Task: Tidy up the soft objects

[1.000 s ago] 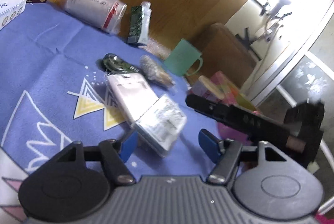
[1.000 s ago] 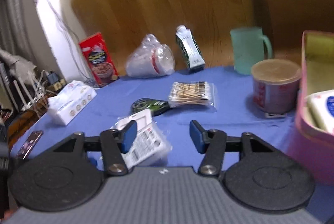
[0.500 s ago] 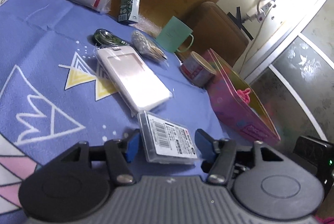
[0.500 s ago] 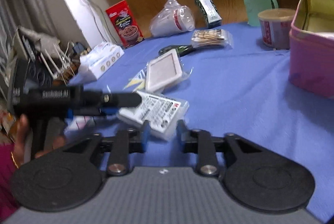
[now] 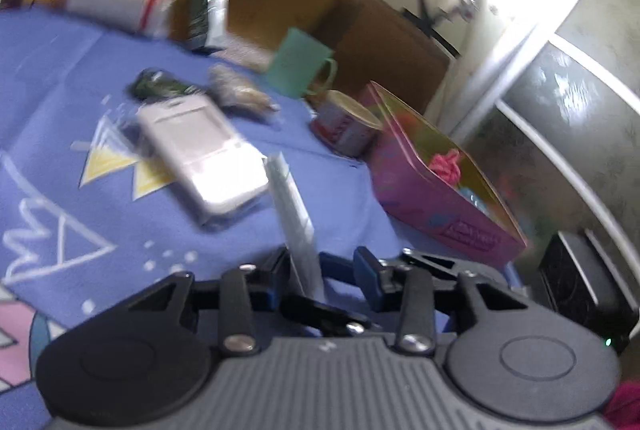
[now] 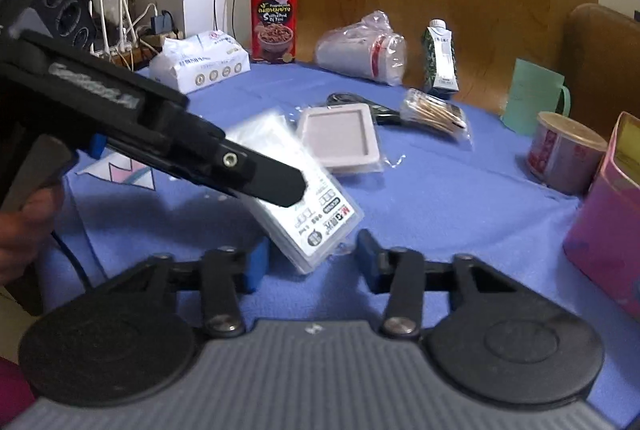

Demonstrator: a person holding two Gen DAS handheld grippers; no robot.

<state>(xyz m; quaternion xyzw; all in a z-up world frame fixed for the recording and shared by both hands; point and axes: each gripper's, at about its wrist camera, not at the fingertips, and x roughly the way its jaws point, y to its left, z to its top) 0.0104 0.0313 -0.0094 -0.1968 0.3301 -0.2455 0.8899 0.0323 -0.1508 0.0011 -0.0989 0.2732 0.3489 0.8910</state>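
Observation:
A clear flat packet (image 5: 294, 205) with a printed white label stands edge-on between the fingers of my left gripper (image 5: 320, 268), whose jaws are closing on it. In the right wrist view the packet (image 6: 316, 213) hangs tilted above the blue cloth (image 6: 460, 189), with a black left finger (image 6: 256, 169) lying across its top. Its lower corner sits between the blue pads of my right gripper (image 6: 312, 262). Those jaws are closing too, with a gap on each side of the packet. A pink box (image 5: 432, 197) holding something red stands open at the right.
A white card holder (image 6: 340, 135) and a bag of cotton swabs (image 6: 434, 111) lie mid-table. A red tub (image 6: 564, 153), green mug (image 6: 528, 103), carton (image 6: 440, 59), bagged cups (image 6: 360, 53), tissue pack (image 6: 200, 63) and red snack box (image 6: 274, 17) ring the far edge. A hand (image 6: 24, 226) grips the left tool.
The packet lay flat between the left fingers; now it is raised and edge-on, and those fingers have drawn together. The right gripper has rolled level, and its fingers stand wider around the packet's corner.

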